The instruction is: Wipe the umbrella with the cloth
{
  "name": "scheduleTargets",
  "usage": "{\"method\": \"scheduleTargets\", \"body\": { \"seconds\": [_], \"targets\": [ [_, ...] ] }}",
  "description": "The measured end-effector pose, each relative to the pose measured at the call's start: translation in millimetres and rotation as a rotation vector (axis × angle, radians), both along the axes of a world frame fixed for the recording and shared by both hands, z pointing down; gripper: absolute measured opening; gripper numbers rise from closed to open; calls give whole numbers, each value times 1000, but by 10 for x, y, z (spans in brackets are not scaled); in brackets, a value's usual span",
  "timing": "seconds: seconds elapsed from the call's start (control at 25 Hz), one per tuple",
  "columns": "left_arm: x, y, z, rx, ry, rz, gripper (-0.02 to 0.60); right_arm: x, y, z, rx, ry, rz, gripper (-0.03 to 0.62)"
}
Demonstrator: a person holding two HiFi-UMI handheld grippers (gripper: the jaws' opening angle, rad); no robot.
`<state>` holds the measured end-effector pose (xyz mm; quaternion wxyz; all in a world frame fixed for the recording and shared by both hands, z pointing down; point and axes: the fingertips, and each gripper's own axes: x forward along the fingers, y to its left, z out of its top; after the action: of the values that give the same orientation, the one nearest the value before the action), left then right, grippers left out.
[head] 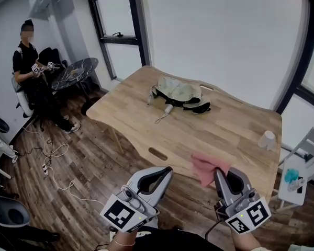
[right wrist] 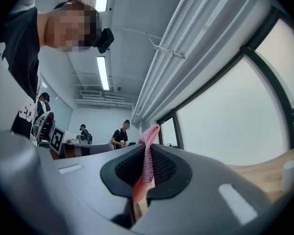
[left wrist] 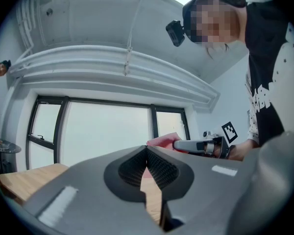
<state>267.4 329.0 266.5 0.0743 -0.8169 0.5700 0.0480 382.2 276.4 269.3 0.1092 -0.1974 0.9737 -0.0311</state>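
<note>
The right hand-held gripper (head: pixel 220 172) is clamped on the pink cloth (head: pixel 205 169), held over the near edge of the bench (head: pixel 220 135) (in the right gripper view the fabric stands up between the pressed pads). The left hand-held gripper (head: pixel 166 172) is just left of it, jaws together and empty. The umbrella (head: pixel 180 94) lies folded at the far middle of the bench, well apart from both. A white cup (head: pixel 267 139) stands near the right edge

left gripper (left wrist: pixel 147 150): jaws closed, nothing held | pink cloth (left wrist: pixel 161 140): clamped by right gripper (left wrist: pixel 177 145) beyond | table (left wrist: pixel 24 181): seen at left
</note>
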Motion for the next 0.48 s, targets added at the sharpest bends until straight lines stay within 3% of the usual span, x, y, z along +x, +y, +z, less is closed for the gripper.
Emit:
{"method": "scheduleTargets", "body": {
  "seconds": [0.24,0.48],
  "targets": [
    [-137,-267,-34,15,9,69,-15,-122,-184,-56,18,7,61,25],
    [-418,-456,-5,-25,-17,130,-14,-448,-338,-110,36,22,115,25]
  ]
}}
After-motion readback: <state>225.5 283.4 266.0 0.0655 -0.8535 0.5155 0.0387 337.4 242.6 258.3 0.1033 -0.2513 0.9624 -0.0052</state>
